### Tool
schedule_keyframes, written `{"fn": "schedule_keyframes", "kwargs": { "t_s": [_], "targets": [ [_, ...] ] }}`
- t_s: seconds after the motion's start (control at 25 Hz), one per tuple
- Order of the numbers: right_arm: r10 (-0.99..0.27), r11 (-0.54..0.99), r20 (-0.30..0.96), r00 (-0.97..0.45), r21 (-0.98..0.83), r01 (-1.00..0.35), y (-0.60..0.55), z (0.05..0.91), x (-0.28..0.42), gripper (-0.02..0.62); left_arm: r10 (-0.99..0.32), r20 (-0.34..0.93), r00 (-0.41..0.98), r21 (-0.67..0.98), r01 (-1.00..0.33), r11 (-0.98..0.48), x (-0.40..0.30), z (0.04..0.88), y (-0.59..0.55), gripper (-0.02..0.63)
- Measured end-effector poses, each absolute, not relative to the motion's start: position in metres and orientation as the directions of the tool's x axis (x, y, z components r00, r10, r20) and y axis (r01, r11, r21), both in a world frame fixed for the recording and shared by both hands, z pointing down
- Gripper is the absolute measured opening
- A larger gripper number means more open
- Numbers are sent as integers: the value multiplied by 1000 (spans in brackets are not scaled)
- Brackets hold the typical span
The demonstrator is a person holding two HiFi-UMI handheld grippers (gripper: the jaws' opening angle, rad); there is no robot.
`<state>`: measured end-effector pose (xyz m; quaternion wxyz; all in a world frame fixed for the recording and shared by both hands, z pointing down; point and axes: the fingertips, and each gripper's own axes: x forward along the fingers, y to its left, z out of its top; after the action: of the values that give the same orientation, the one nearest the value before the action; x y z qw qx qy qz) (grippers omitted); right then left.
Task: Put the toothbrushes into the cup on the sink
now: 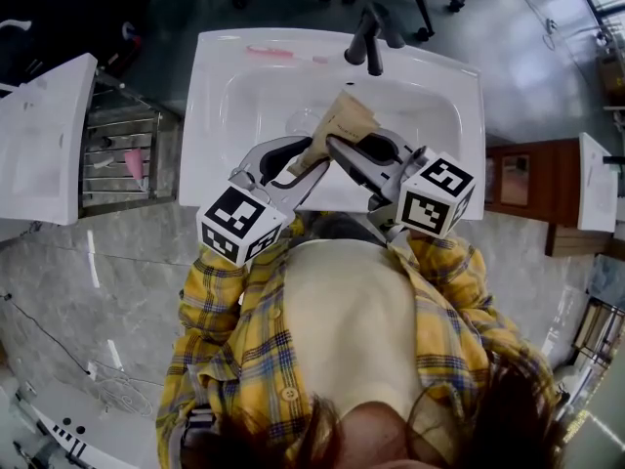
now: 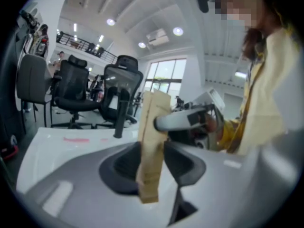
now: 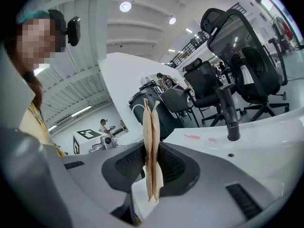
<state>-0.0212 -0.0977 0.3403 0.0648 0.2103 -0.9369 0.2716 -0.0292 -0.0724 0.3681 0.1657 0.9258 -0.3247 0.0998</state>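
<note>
A flat brown paper packet [image 1: 342, 120] stands tilted in the air over the sink [image 1: 215, 96] basin, top end leaning toward the back rim. The right hand-held gripper [image 3: 152, 160] pinches its thin edge. Its lower end sits between the parted jaws of the left hand-held gripper [image 2: 153, 167]. A pink toothbrush [image 1: 269, 52] lies flat along the sink's back rim, left of middle. A faint clear round shape in the basin, just left of the packet, may be the cup [image 1: 301, 122].
</note>
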Motion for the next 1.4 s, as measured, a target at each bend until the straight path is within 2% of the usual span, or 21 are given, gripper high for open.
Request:
{"fn": "schedule_keyframes", "kwargs": {
  "t_s": [0.44,1.0,1.4],
  "targets": [
    [-360,749,230,-904,-508,-427,-103,345,-17,81,-585,329,741,161,-655,-738,-22,374,-81,126],
    [-336,755,211,-918,-523,-396,-107,344,-15,81,-596,309,742,168,-659,-733,-19,373,-84,54],
    [-297,781,161,-941,-526,-337,-112,339,-20,81,-628,293,721,180,-686,-705,-25,367,-89,46]
  ]
}}
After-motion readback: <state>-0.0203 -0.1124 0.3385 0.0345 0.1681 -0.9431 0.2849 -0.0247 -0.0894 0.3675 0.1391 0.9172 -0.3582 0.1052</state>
